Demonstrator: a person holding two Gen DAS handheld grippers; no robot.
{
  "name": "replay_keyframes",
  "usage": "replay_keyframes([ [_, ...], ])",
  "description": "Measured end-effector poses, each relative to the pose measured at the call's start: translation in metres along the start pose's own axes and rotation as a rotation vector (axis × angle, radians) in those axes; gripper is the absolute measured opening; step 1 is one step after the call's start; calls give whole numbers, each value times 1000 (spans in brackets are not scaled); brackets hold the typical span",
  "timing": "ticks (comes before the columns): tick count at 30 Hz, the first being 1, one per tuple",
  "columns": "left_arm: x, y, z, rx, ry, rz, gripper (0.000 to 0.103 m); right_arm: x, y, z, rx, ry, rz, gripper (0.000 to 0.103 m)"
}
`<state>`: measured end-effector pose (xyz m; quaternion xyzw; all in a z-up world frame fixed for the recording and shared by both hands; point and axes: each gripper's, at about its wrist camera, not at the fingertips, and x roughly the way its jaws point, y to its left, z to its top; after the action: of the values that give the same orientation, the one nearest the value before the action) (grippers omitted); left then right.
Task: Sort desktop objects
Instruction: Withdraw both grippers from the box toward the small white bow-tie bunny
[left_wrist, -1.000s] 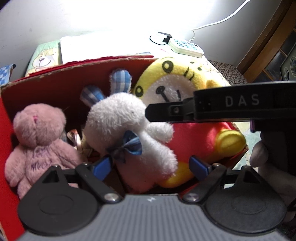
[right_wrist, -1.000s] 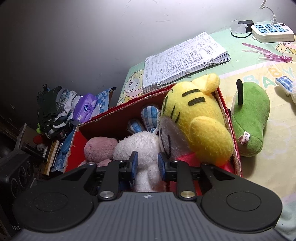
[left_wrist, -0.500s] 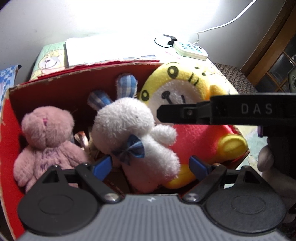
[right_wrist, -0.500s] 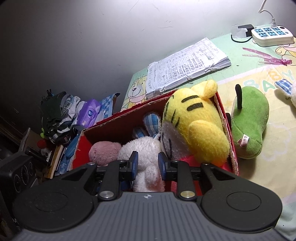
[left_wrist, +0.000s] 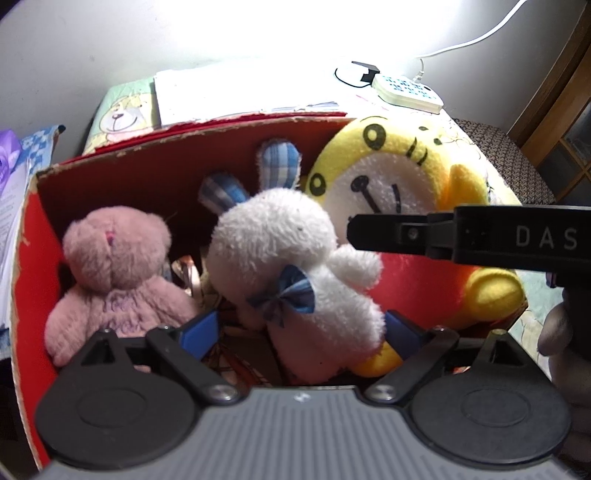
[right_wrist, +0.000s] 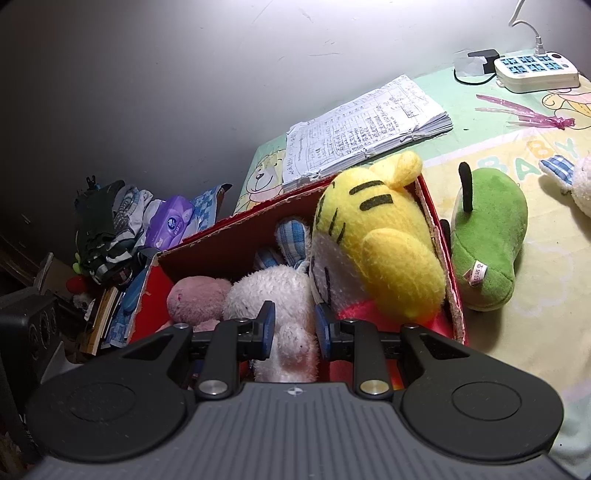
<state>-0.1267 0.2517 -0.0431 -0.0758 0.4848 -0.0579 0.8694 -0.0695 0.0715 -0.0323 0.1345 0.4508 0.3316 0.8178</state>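
Both tongs hang over the red cardboard box (left_wrist: 147, 173). Left gripper (left_wrist: 303, 328) has its jaws spread wide and they have just been opening further; the white plush rabbit (left_wrist: 295, 280) sits between its blue pads (left_wrist: 201, 328), which stand clear of the fur on either side, so it grips nothing. Right gripper (right_wrist: 293, 326) has its jaws set narrow, with the rabbit's white body seen in the gap; whether those pads press on the fur I cannot tell. In the left wrist view one black finger of the right gripper reaches in from the right, level, across the front of the yellow tiger plush (left_wrist: 402, 192). Inside the box the rabbit is in the middle with its checked blue ears against the back wall, a pink teddy bear (left_wrist: 114, 273) to its left and the tiger leaning at the right end. Outside the box, on the pale printed cloth (right_wrist: 535, 295), a green plush (right_wrist: 487, 251) lies just beside the right wall, a stack of written papers (right_wrist: 365, 129) lies behind the box, and a white power strip (right_wrist: 535, 72) sits near the wall.
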Motion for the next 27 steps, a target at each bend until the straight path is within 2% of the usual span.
replay_keyframes([
  [27, 3, -11, -3, -2, 16, 56, 95, -2, 1, -8, -19, 12, -26, 26],
])
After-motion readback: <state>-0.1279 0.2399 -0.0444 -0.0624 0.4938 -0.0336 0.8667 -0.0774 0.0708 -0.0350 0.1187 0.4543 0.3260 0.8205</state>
